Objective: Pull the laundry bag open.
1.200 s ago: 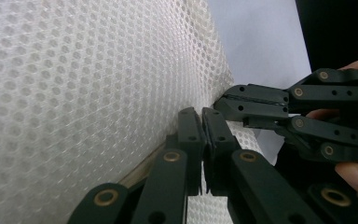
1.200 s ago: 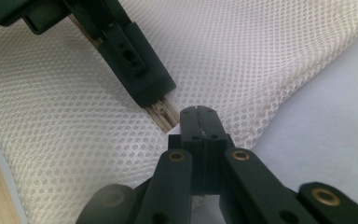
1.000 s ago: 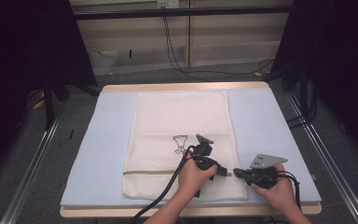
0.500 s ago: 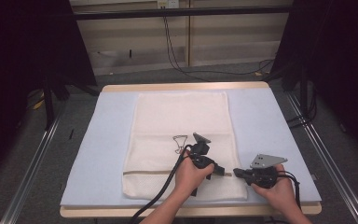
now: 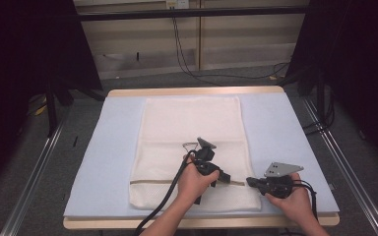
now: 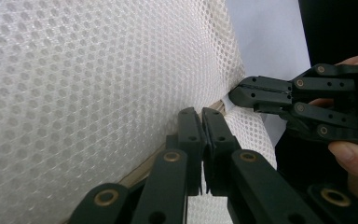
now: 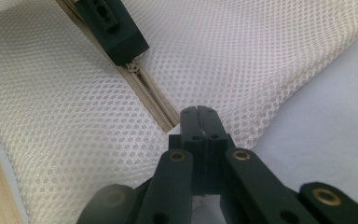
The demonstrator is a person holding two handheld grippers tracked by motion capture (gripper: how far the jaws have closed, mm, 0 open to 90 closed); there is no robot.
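Since the earlier frame your left hand has drifted a little toward you along the zipper line, from nearer the wire clip to a spot lower on the bag; your right hand has held its place.

Left side first: the pale blue mat (image 5: 103, 162) covers the wooden table (image 5: 192, 91), and the white mesh laundry bag (image 5: 192, 128) lies flat down its middle, long side running away from you. A small wire clip (image 5: 191, 145) rests on the mesh just beyond your left hand.

Centre: your left gripper (image 5: 222, 178) sits over the near part of the bag, on the tan zipper (image 7: 145, 93) that crosses it. In the left gripper view (image 6: 201, 122) its jaws are pressed together at the zipper seam; in the right gripper view the black tips cover the slider end of the zipper, so they are clamped on the zipper, though the pull itself is hidden.

Right: your right gripper (image 5: 250, 181) meets the bag's right edge at the zipper's end. In the right gripper view (image 7: 199, 112) the jaws are closed tight, with the mesh edge running into them beside the zipper's end; the left gripper view shows the same tips (image 6: 242, 92) nipping the bag's corner. The bag's right edge is pulled slightly up off the mat there
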